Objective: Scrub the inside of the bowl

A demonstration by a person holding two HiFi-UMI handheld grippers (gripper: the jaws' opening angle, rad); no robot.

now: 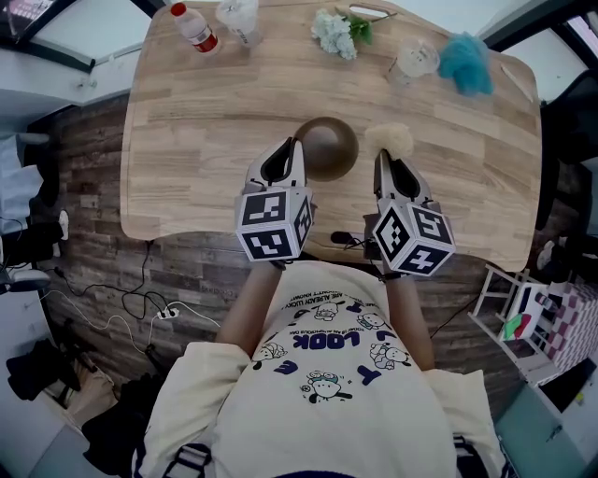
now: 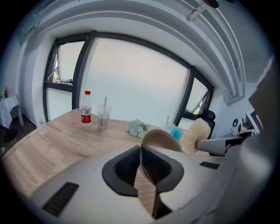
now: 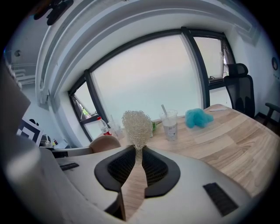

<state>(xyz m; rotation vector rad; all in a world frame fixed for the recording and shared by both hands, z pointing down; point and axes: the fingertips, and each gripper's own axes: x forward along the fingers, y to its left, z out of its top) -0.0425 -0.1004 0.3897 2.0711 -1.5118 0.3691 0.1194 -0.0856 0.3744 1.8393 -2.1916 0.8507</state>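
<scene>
A brown bowl sits tipped up above the wooden table, near its front edge. My left gripper is shut on the bowl's near rim; in the left gripper view the thin rim runs between the jaws and the bowl rises beyond them. My right gripper is shut on the stem of a beige mesh scrubber, just right of the bowl and apart from it. In the right gripper view the scrubber stands up from the jaws, with the bowl to its left.
Along the table's far edge stand a red-capped bottle, a clear cup, a pale flower bunch, a lidded cup with a straw and a teal fluffy duster. An office chair stands at the right.
</scene>
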